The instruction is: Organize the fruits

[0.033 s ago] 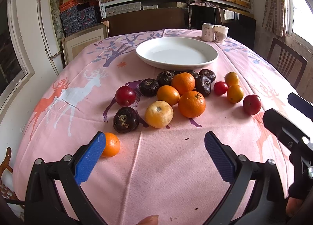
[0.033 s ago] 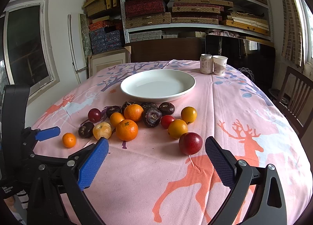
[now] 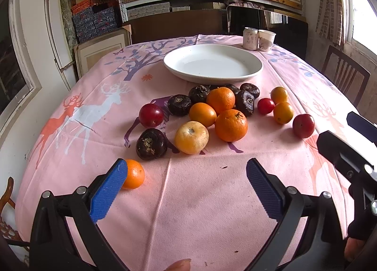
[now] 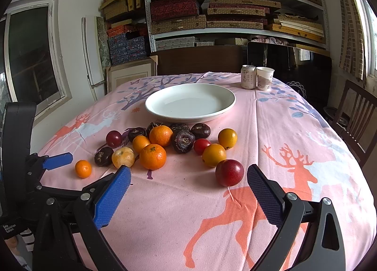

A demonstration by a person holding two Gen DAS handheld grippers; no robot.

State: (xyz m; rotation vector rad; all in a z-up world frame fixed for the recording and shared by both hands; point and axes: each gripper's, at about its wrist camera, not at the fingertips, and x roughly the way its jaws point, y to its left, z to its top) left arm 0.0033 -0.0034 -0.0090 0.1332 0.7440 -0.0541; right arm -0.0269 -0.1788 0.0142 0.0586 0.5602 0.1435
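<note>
Several fruits lie loose on the pink tablecloth in front of an empty white plate [image 3: 213, 63] [image 4: 190, 101]: oranges [image 3: 231, 125] [image 4: 152, 156], dark water chestnuts [image 3: 151, 144], red plums [image 3: 150, 115] [image 4: 229, 172] and yellow fruits [image 4: 213, 155]. A small orange [image 3: 134, 174] [image 4: 83, 168] lies apart, touching my left finger's tip in the left wrist view. My left gripper [image 3: 186, 174] is open and empty above the near tablecloth. My right gripper [image 4: 188, 176] is open and empty, its right finger just near of the red plum.
A can [image 4: 248, 79] and a paper cup [image 4: 264, 78] stand behind the plate. Wooden chairs [image 4: 355, 115] stand at the right of the table. Shelves with boxes fill the back wall. The right gripper shows at the right edge of the left wrist view [image 3: 348, 153].
</note>
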